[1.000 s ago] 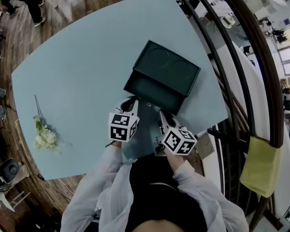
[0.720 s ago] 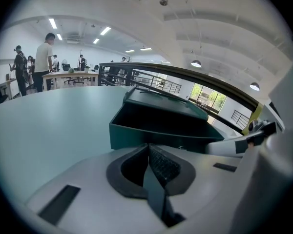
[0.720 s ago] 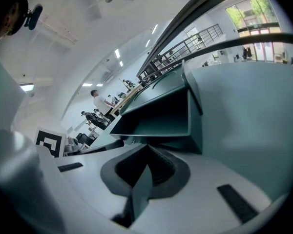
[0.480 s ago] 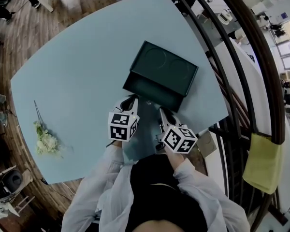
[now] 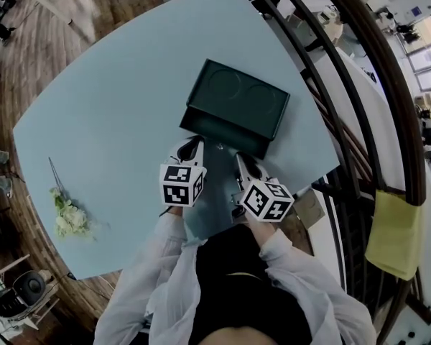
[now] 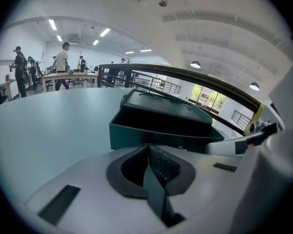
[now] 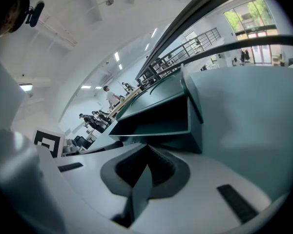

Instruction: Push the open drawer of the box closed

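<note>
Far left of head view: a small bunch of white flowers (image 5: 68, 218) lies on the pale blue table (image 5: 115, 106), well apart from the work. No part in the task.

Left of centre: left gripper (image 5: 189, 150), white body, marker cube on top. In the left gripper view its jaws are pressed together with nothing between them (image 6: 148, 147). Likely reason: a closed tip makes a blunt pusher, and no grasp is needed here.

Centre: dark green rectangular box (image 5: 246, 95), lid with two round recesses, set at an angle in the upper middle of the frame. Its open drawer (image 5: 219, 131) juts out toward the person, interior dark and seemingly empty. The drawer's front wall fills the middle of the left gripper view (image 6: 156, 134), just beyond the jaw tips. Contact cannot be confirmed.

Right of centre: right gripper (image 5: 245, 167), jaws likewise closed and empty (image 7: 145, 151), aimed at the drawer's other end (image 7: 156, 126). One tip near each end of the front wall suggests an even shove, so the drawer slides straight and does not skew. Drawer not yet closed; the push looks about to begin.

Right edge: dark curved railing (image 5: 359, 70) with a yellow cloth (image 5: 394, 232) draped on it, off the table.
</note>
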A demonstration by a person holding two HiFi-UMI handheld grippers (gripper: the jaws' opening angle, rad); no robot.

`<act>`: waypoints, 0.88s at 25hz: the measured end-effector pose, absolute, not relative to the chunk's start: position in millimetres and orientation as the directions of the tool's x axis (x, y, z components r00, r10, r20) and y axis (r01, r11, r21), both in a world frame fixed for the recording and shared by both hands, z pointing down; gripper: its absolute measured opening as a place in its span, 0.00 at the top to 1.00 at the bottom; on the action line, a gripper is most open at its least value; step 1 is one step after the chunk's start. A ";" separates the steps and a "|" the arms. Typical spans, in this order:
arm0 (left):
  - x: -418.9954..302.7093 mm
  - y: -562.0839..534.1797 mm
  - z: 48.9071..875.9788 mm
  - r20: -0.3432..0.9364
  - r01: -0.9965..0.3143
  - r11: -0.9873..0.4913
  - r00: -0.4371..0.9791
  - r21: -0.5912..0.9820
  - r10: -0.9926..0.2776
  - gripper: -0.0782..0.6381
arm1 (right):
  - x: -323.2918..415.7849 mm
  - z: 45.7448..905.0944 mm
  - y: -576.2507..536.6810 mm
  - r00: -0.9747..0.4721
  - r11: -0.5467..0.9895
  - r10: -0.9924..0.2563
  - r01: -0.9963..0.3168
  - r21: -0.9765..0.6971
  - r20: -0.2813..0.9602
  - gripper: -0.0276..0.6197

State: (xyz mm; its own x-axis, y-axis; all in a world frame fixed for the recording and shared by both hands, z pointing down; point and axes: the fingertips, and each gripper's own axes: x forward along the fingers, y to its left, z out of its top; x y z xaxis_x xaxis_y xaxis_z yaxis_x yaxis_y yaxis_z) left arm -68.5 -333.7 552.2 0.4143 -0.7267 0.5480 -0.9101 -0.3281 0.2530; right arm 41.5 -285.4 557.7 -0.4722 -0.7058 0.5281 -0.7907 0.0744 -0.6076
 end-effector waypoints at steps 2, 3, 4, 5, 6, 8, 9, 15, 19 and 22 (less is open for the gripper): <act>-67.9 -337.7 552.3 0.546 -0.910 -0.326 0.415 0.256 -0.728 0.87 | 42.1 557.8 -289.2 -0.468 0.072 -0.709 -0.792 -0.606 0.528 0.95; -67.3 -339.2 552.2 0.545 -0.910 -0.327 0.415 0.256 -0.729 0.87 | 42.6 557.8 -290.7 -0.466 0.070 -0.710 -0.793 -0.606 0.527 0.95; -66.5 -340.4 552.1 0.543 -0.910 -0.327 0.415 0.256 -0.730 0.87 | 43.2 557.6 -291.9 -0.465 0.069 -0.711 -0.793 -0.605 0.527 0.95; -65.6 -341.3 552.1 0.542 -0.909 -0.328 0.416 0.255 -0.730 0.87 | 43.8 557.4 -293.0 -0.464 0.069 -0.712 -0.793 -0.605 0.527 0.95; -64.7 -342.3 551.9 0.541 -0.909 -0.330 0.416 0.255 -0.731 0.87 | 44.5 557.4 -294.1 -0.463 0.069 -0.713 -0.794 -0.604 0.526 0.95; -63.0 -344.7 551.7 0.538 -0.909 -0.332 0.417 0.254 -0.732 0.87 | 45.0 558.7 -296.2 -0.465 0.071 -0.712 -0.793 -0.605 0.526 0.95; -62.4 -346.2 551.5 0.536 -0.909 -0.332 0.418 0.254 -0.733 0.87 | 44.7 560.0 -297.2 -0.468 0.073 -0.710 -0.792 -0.607 0.526 0.95; -59.5 -354.8 551.3 0.523 -0.906 -0.329 0.423 0.267 -0.740 0.87 | 46.7 558.2 -307.6 -0.456 0.068 -0.721 -0.796 -0.601 0.522 0.95; -57.2 -360.9 550.6 0.521 -0.904 -0.332 0.427 0.269 -0.739 0.87 | 48.9 557.2 -313.8 -0.452 0.069 -0.724 -0.799 -0.598 0.521 0.95; -55.0 -365.8 550.3 0.518 -0.904 -0.336 0.428 0.266 -0.741 0.87 | 51.0 557.4 -318.3 -0.449 0.065 -0.726 -0.799 -0.598 0.521 0.95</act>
State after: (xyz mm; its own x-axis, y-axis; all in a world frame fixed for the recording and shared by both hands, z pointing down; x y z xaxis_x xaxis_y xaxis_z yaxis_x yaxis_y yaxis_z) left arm -55.0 -365.8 550.3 0.4276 -0.7410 0.5178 -0.9037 -0.3356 0.2660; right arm 51.0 -318.3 557.4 -0.4486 -0.7261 0.5211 -0.7990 0.0646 -0.5978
